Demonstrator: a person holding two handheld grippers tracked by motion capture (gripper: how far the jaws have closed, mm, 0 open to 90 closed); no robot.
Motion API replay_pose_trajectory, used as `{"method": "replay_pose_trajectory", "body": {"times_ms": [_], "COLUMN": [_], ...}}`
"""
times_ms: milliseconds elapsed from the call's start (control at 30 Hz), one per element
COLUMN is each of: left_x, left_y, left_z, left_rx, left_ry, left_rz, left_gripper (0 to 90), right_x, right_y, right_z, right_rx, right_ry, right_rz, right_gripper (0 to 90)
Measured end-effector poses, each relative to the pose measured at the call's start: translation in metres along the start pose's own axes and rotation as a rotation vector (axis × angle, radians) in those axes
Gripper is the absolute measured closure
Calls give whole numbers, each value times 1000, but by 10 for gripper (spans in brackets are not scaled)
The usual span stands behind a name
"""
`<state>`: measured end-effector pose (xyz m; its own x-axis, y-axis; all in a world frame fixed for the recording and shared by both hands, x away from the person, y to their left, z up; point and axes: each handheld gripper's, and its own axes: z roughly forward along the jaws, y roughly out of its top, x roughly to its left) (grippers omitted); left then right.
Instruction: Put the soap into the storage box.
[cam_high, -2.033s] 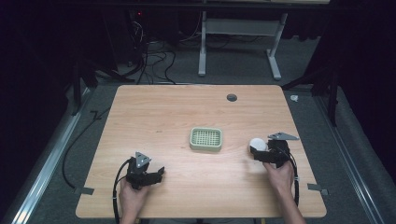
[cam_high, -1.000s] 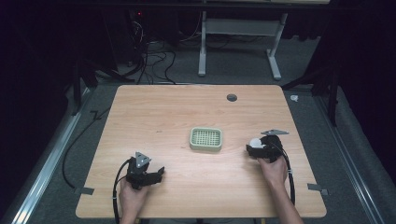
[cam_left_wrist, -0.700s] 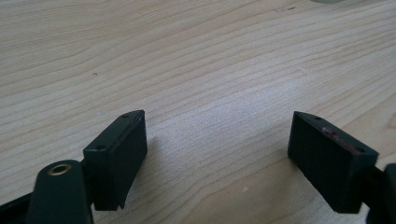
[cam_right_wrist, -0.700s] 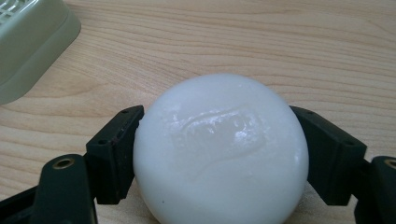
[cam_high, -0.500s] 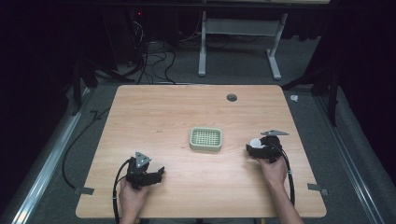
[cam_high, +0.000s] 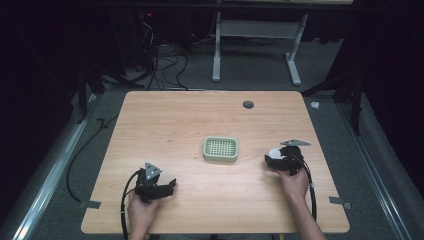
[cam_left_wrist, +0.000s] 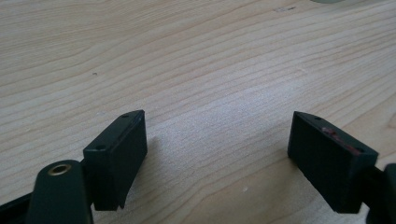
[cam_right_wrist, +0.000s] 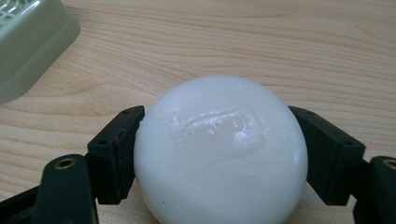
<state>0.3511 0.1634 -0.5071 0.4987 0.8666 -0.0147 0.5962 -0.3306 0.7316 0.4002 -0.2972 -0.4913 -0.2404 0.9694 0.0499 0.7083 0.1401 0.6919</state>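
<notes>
A round white bar of soap (cam_right_wrist: 219, 149) sits between the two black jaws of my right gripper (cam_right_wrist: 219, 154), which is shut on it; an embossed stamp shows on its top. From above, the soap (cam_high: 274, 152) shows white at the right gripper (cam_high: 272, 159), to the right of a pale green soap dish (cam_high: 220, 149) with a slotted top near the table's middle. A corner of that dish (cam_right_wrist: 28, 46) appears at the upper left of the right gripper view. My left gripper (cam_high: 167, 187) rests near the front left, open, with bare wood between its jaws (cam_left_wrist: 217, 158).
The wooden table (cam_high: 175, 120) has a dark cable grommet (cam_high: 248, 104) near its far edge. Cables trail from both grippers toward the front edge. Tape tabs (cam_high: 338, 200) mark the front corners. Beyond the table stand a desk frame (cam_high: 255, 45) and floor cables.
The right gripper moved a little left and toward the dish with the soap two seconds ago, then held still. The left gripper has not moved.
</notes>
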Motion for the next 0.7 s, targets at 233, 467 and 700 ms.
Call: {"method": "replay_pose_trajectory", "body": {"times_ms": [233,467,700], "left_x": [0,0,0], "left_y": [0,0,0], "left_z": [0,0,0], "left_rx": [0,0,0], "left_ry": [0,0,0], "left_rz": [-1,0,0], "left_gripper": [202,201,201], "right_x": [1,3,6], "right_y": [2,7,13], "right_z": [-7,-18,-25], "right_rx": [-18,-40,-54], "right_ry": [19,45,70], "right_rz": [-12,-17,-29], "right_gripper": [237,238,238]}}
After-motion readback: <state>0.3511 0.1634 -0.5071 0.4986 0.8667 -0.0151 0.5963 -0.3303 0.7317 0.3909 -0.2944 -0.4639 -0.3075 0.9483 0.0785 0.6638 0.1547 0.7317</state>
